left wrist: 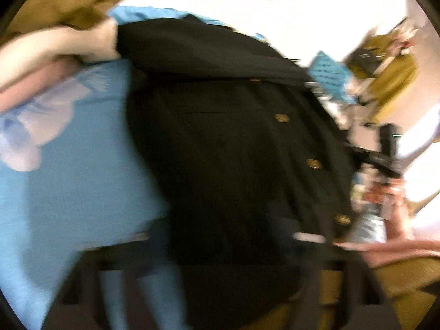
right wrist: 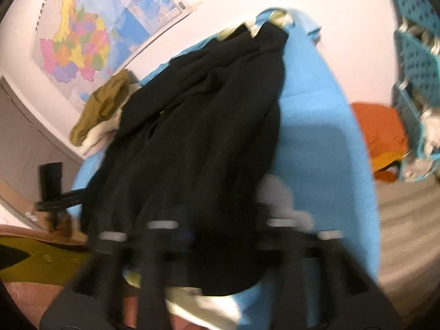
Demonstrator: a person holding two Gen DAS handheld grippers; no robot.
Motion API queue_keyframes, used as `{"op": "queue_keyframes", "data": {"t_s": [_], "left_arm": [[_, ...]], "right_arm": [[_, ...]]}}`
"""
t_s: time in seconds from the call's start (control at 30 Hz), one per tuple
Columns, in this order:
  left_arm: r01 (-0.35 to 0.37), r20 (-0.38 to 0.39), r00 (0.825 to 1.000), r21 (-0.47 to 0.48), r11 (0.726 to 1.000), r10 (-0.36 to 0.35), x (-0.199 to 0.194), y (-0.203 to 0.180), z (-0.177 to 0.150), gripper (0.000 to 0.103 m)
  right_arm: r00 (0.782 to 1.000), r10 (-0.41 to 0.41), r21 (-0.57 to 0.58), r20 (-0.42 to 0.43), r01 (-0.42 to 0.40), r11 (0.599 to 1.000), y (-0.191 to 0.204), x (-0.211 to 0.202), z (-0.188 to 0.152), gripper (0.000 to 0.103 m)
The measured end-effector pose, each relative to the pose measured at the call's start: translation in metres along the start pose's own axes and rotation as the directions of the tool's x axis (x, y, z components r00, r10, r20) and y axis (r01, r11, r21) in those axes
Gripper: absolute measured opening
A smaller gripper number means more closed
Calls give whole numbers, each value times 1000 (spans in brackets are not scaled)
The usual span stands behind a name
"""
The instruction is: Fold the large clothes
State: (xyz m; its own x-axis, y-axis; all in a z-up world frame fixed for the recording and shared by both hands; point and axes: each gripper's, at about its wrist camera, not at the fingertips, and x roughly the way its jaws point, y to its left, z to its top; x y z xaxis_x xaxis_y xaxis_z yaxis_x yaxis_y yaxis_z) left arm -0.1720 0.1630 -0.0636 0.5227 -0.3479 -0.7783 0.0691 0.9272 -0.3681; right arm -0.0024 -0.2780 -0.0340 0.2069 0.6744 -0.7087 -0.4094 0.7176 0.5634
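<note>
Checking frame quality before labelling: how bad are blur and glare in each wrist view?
Left wrist: heavy motion blur, black coat buttons smeared, wall blown out white. Right wrist: gripper fingers ghosted double, coat soft, map fairly readable; fisheye bends both.

Both wrist cameras look steeply down, very near the black coat (left wrist: 233, 143) on the blue sheet (left wrist: 82, 165). They share it: centre in the left view, centre-left in the right.

Heavy motion blur, perhaps window glare
</note>
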Motion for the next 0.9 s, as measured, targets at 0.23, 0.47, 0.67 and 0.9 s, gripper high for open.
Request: {"op": "queue_keyframes", "data": {"t_s": [0.23,0.47,0.67,0.9], "left_arm": [[77,78,995,-91,993,-70,-36,12,6,21],[56,46,998,-93,994,-52,-54,30,0,29],[76,-18,997,-133,988,-79,-36,46,-11,43],[121,-41,991,-105,987,-126,-37,42,-28,74]], "right_arm": [[979,137,7,153,-139,990,23,-59,-12,14],[987,135,21,84,-137,990,29,-66,-45,15],[993,121,118,-4,-120,986,2,-33,-62,59],[981,193,109,-1,-191,975,4,-29,-59,74]]}}
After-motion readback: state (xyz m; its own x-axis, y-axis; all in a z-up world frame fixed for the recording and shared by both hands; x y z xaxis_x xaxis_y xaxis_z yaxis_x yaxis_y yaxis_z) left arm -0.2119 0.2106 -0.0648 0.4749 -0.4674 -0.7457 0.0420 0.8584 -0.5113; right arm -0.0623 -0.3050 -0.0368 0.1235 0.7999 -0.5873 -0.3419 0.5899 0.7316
